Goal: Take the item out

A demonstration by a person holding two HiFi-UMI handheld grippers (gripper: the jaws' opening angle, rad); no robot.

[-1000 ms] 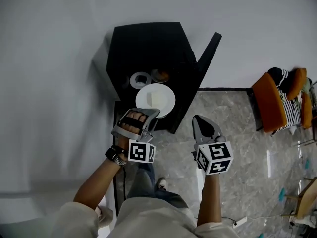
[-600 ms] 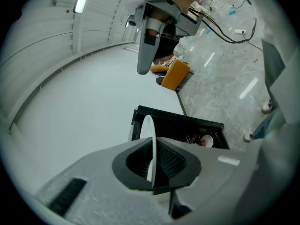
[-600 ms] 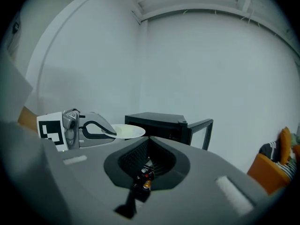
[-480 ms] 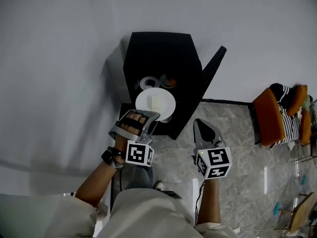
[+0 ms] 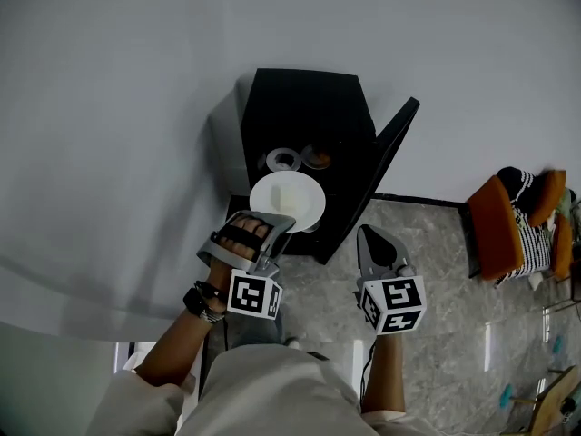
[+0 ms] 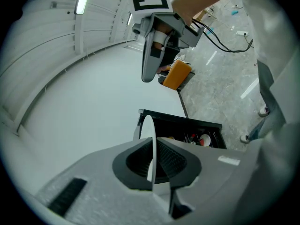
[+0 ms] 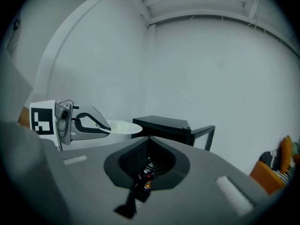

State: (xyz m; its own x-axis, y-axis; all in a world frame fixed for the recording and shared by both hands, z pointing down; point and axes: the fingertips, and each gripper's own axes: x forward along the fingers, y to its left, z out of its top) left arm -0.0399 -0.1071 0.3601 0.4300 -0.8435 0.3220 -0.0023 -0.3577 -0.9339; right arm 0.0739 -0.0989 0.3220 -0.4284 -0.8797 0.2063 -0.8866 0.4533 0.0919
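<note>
My left gripper (image 5: 272, 222) is shut on the near rim of a white plate (image 5: 287, 200) and holds it level in front of the black cabinet (image 5: 309, 107). A pale block (image 5: 290, 192) lies on the plate. In the left gripper view the plate (image 6: 151, 139) shows edge-on, pinched between the jaws. The right gripper (image 5: 370, 234) hangs to the right of the plate, over the floor, shut with nothing in it. The right gripper view shows the left gripper (image 7: 101, 125) with the plate (image 7: 119, 127) beside the cabinet (image 7: 161, 125).
The cabinet's door (image 5: 386, 166) stands open to the right. Inside it sit a white ring-shaped dish (image 5: 283, 160) and a brown item (image 5: 317, 158). An orange chair (image 5: 495, 225) with striped cloth stands at the far right on the marbled floor (image 5: 436, 271). A white wall lies behind.
The head view has shifted, so the cabinet now sits further right and lower. The left gripper keeps its hold on the plate at the cabinet's front. The right gripper stays shut alongside.
</note>
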